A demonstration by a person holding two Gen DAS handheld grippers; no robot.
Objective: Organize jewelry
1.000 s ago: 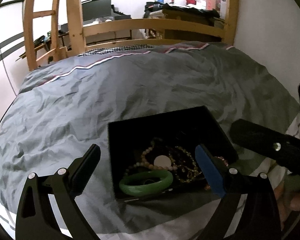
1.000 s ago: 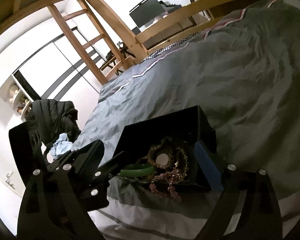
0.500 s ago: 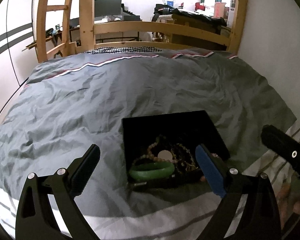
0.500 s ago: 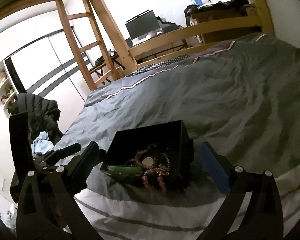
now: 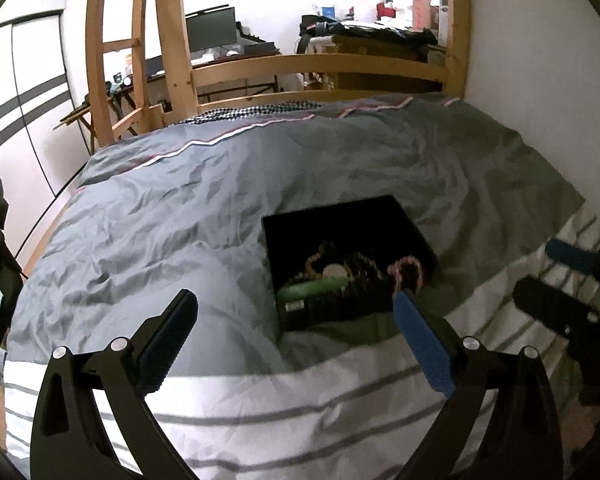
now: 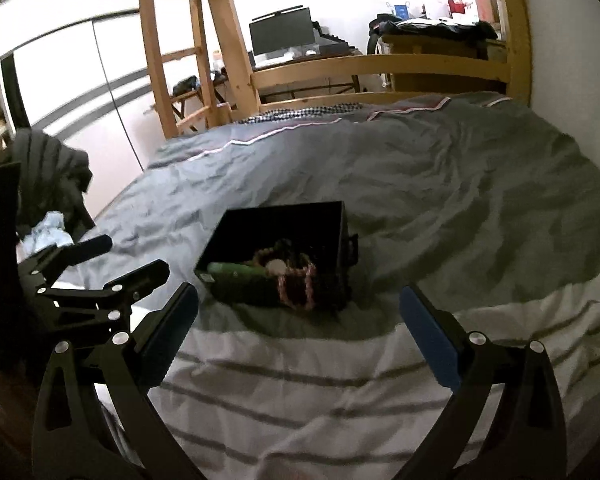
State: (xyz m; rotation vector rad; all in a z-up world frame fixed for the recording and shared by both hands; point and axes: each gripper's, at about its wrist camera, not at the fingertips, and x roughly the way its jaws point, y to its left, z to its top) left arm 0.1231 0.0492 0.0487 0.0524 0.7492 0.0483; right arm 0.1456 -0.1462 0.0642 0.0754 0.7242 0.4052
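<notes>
left gripper (image 5: 296, 332): fingers spread wide, nothing between them, hovering short of the box over the striped end of the bedding.
right gripper (image 6: 300, 328): same deal, wide apart and empty, hanging off to the right of the box.
black box (image 5: 332, 216): sits open on the grey duvet (image 5: 220, 184), well clear of the wooden bed rail (image 5: 320, 68). near half is full, far half looks bare.
green bangle (image 5: 312, 287): lying along the near wall, the biggest and stiffest piece in there, so i'd say your easiest first grab.
pink bead strand (image 6: 298, 280): draped over the near rim and hanging partly outside. the right wrist view shows it best.
round pale pendant (image 5: 333, 270): sits in the middle of a tangle of darker beads, can't tell which strand it belongs to.
tip: my guess is you're lining up for a first pick. come down from above, not through the near wall, and take one piece only.
watch out: the duvet is soft, so pushing on the box will probably tilt it. steady a wall with the spare gripper if strands snag.
</notes>
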